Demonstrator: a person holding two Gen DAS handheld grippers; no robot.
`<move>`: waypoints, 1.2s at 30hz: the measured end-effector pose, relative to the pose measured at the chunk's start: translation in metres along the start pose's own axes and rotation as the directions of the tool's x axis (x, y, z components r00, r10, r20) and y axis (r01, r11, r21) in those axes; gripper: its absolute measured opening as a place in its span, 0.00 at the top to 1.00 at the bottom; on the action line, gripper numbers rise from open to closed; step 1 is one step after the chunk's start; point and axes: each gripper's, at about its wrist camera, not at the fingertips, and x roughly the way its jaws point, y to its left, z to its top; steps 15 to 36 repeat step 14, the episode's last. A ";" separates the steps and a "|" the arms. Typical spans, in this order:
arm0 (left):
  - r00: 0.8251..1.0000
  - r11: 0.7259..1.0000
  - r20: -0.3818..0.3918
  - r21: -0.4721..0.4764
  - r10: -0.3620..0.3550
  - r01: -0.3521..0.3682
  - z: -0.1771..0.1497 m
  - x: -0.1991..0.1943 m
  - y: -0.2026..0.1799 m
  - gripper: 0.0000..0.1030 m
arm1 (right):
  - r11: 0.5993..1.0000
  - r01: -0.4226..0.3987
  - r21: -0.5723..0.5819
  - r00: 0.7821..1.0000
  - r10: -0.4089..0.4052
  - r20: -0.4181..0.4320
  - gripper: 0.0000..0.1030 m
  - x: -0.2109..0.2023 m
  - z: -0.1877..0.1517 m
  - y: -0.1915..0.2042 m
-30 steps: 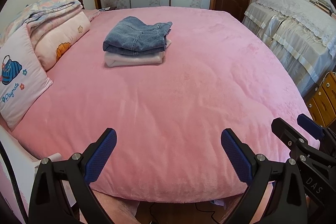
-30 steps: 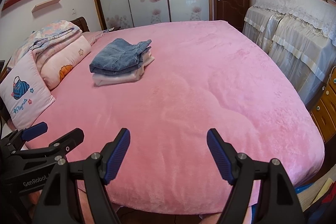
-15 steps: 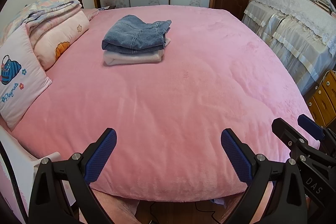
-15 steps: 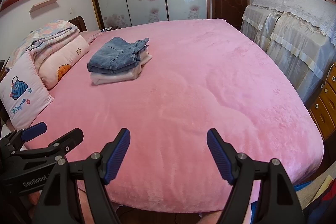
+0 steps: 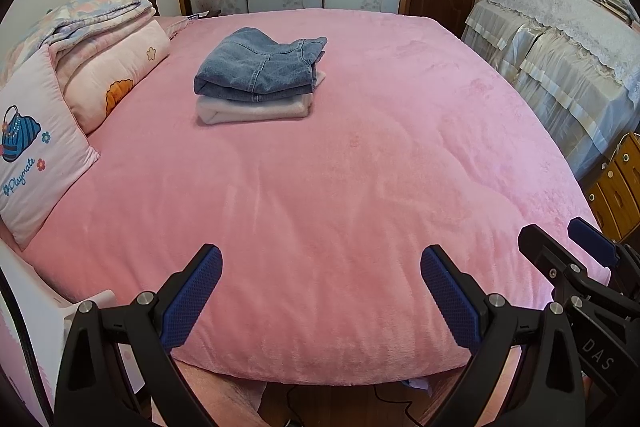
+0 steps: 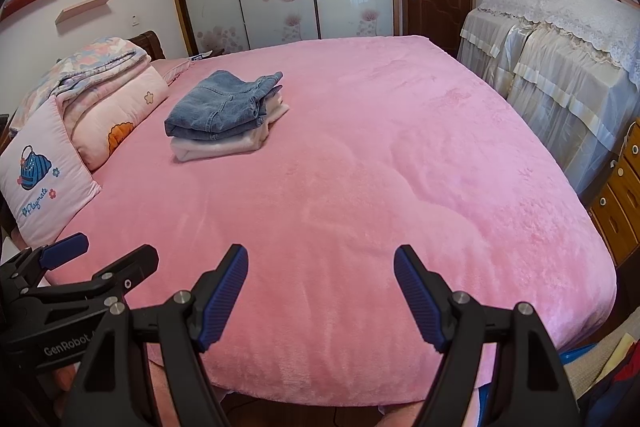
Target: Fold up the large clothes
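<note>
Left wrist view: two folded garments sit stacked at the far left of the pink bed (image 5: 360,187), blue jeans (image 5: 256,69) on top of a cream garment (image 5: 256,111). Left of them lie two pillows; the near pillow (image 5: 28,155) reads "Playmate". Near the bed's front edge, the left tool (image 5: 320,279) stands wide open and empty, and the right tool (image 6: 320,279) likewise, marked "DAS"; the left one's body reads "GenRobot".
</note>
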 end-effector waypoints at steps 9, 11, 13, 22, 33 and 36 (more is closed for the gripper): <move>1.000 1.000 -0.014 -0.001 -0.001 0.001 0.002 0.004 0.004 0.04 | 1.000 0.003 -0.001 1.000 -0.003 0.000 0.26 0.000 0.000 -0.001; 1.000 1.000 -0.017 -0.001 0.000 0.000 0.002 0.005 0.003 0.04 | 1.000 0.003 0.000 1.000 -0.003 -0.002 0.26 0.000 0.000 -0.002; 1.000 1.000 -0.021 0.000 0.000 0.000 0.002 0.006 0.004 0.04 | 1.000 0.004 0.001 1.000 -0.004 -0.003 0.26 -0.001 -0.001 -0.003; 1.000 1.000 -0.023 0.000 -0.001 0.001 0.003 0.007 0.005 0.04 | 1.000 0.005 -0.001 1.000 -0.005 -0.004 0.26 -0.001 -0.001 -0.004; 1.000 1.000 -0.023 0.000 -0.001 0.001 0.003 0.007 0.005 0.04 | 1.000 0.005 -0.001 1.000 -0.005 -0.004 0.26 -0.001 -0.001 -0.004; 1.000 1.000 -0.023 0.000 -0.001 0.001 0.003 0.007 0.005 0.04 | 1.000 0.005 -0.001 1.000 -0.005 -0.004 0.26 -0.001 -0.001 -0.004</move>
